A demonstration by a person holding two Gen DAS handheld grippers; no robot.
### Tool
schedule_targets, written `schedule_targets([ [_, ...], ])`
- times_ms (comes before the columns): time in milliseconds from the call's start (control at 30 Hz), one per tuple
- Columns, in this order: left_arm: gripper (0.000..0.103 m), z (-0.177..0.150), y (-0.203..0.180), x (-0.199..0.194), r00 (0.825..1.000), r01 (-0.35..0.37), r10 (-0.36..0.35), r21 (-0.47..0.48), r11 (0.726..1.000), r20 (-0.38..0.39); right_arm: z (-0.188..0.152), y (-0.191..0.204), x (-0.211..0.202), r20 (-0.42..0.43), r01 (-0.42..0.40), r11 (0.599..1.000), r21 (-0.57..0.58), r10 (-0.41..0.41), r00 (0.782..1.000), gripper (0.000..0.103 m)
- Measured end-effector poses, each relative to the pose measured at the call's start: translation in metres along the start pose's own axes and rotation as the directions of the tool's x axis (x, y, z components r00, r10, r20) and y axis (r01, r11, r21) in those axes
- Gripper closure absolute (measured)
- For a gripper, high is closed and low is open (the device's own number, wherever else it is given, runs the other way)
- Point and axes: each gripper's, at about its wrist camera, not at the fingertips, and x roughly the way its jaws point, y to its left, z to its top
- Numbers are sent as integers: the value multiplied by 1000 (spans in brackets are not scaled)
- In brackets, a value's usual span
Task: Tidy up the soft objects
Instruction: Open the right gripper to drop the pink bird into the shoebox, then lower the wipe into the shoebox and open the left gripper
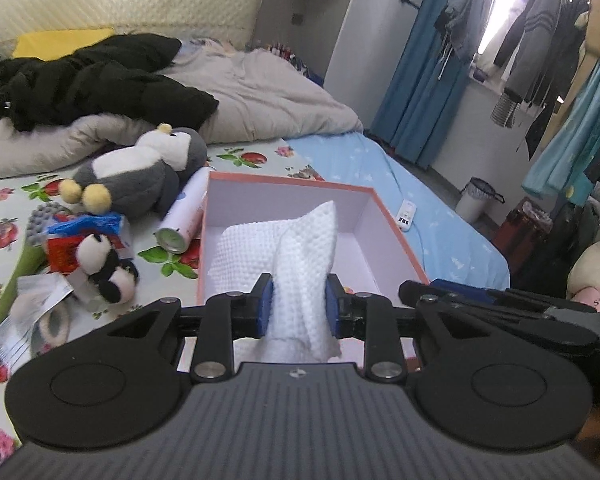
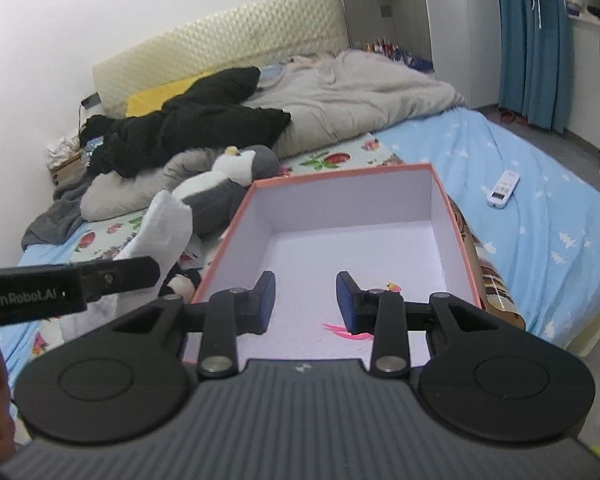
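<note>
Lettering "GenRobot.AI" — on left gripper side.

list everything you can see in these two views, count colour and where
white waffle-textured cloth: 1, white, clamped in the left gripper, hanging over the box
open cardboard box: 1, orange outside, white inside, on the bed
grey and white plush penguin: 1, beyond the box's left side
small black and white plush panda: 1, left of the box, beside red and blue packets
pale pink spray can: 1, lying against the box's left wall
white remote control: 1, on the blue sheet, right of the box
black fluffy garment: 1, on the grey quilt
grey quilt: 1, head of the bed
white waste bin: 1, on the floor
left gripper: 1, black, blue pads, holding the cloth
right gripper: 1, black, nothing between its pads, over the box
</note>
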Motion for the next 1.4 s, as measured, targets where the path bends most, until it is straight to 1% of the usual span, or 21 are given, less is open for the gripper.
schedule_targets([
  [133, 71, -15, -1, -35, 1000, -3, 3, -8, 1000, 30, -6, 9, -21, 18, -9, 1000, -2, 9, 1000, 66],
  [300, 71, -29, 2, -69, 998, -13, 14, -15, 1000, 61, -14, 21, -40, 36, -16, 1000, -18, 17, 999, 66],
  [633, 71, -52, 14, -107, 995, -40, 43, -41, 998, 95, -33, 39, -58, 59, -40, 998, -44, 42, 997, 66],
  [800, 71, -68, 21, -124, 991, -63, 69, -52, 997, 118, -46, 52, -63, 68, -70, 995, -71, 75, 995, 66],
  [900, 71, -78, 26, -136, 987, -84, 91, -57, 995, 136, -54, 61, -65, 66, -104, 991, -89, 110, 992, 66],
  [1000, 71, -87, 33, -150, 981, -114, 123, -67, 991, 150, -59, 72, -62, 47, -141, 984, -110, 146, 988, 66],
  [1167, 71, -99, 53, -159, 973, -172, 188, -123, 977, 134, -66, 91, -58, 24, -202, 969, -145, 208, 978, 66],
  [1300, 71, -109, 65, -165, 963, -212, 232, -142, 967, 139, -73, 107, -54, 3, -259, 949, -181, 264, 964, 66],
  [1400, 71, -118, 77, -167, 954, -241, 266, -171, 955, 139, -79, 118, -46, -31, -299, 935, -189, 299, 954, 66],
])
